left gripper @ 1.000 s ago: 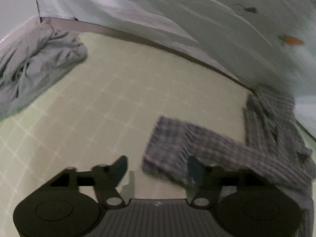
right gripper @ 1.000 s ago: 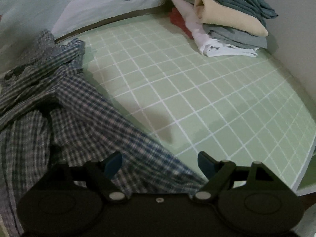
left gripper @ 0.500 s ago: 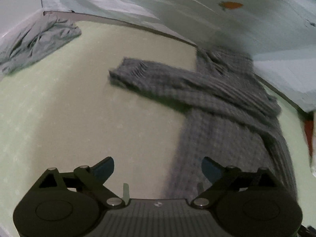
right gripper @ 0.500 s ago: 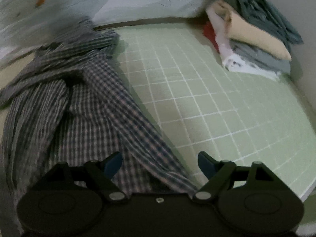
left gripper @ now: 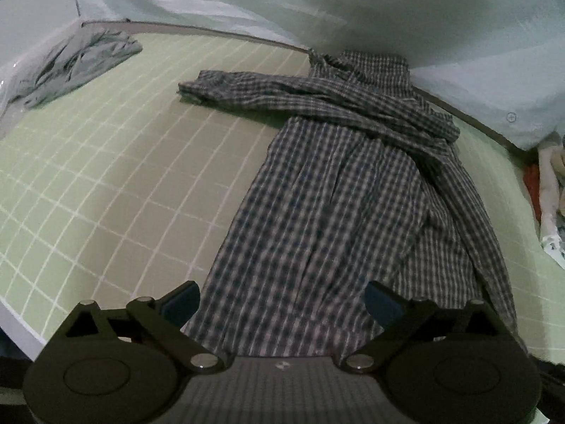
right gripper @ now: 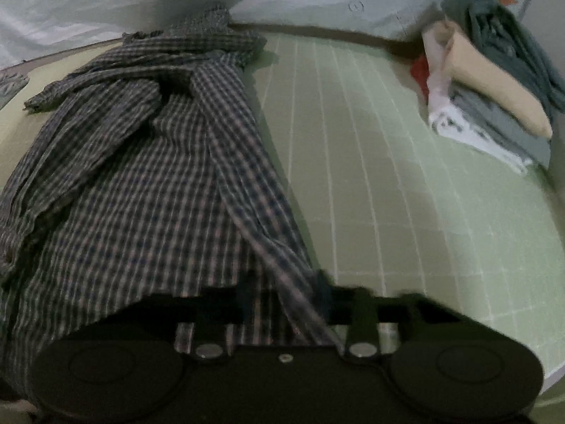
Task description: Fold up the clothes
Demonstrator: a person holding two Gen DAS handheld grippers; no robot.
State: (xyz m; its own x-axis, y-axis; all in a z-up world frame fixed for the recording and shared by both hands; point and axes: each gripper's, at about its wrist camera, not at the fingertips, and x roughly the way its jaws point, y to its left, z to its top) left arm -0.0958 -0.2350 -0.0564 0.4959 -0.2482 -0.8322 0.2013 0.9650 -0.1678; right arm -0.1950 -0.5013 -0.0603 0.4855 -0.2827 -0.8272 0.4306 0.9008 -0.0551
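A dark plaid shirt [left gripper: 317,194] lies lengthwise on the green grid mat [left gripper: 106,176], collar at the far end. One sleeve [left gripper: 247,88] stretches to the left across the mat; the other runs down the shirt's right side. My left gripper [left gripper: 282,300] hovers open over the near hem, with cloth under the gap and nothing pinched. In the right wrist view the shirt [right gripper: 141,194] fills the left half, and my right gripper [right gripper: 284,296] is shut on its near right edge, where the folded sleeve strip passes between the fingers. That view is blurred at the fingers.
A crumpled grey garment [left gripper: 81,63] lies at the mat's far left corner. A stack of folded clothes [right gripper: 494,88] sits at the far right. A pale sheet with carrot prints [left gripper: 353,17] rises behind the mat. The mat's near edge [right gripper: 512,318] runs close to the grippers.
The left gripper has swung from the sleeve cuff back to the near hem and opened wide. The right gripper has shifted left over the shirt's right edge and shut on it.
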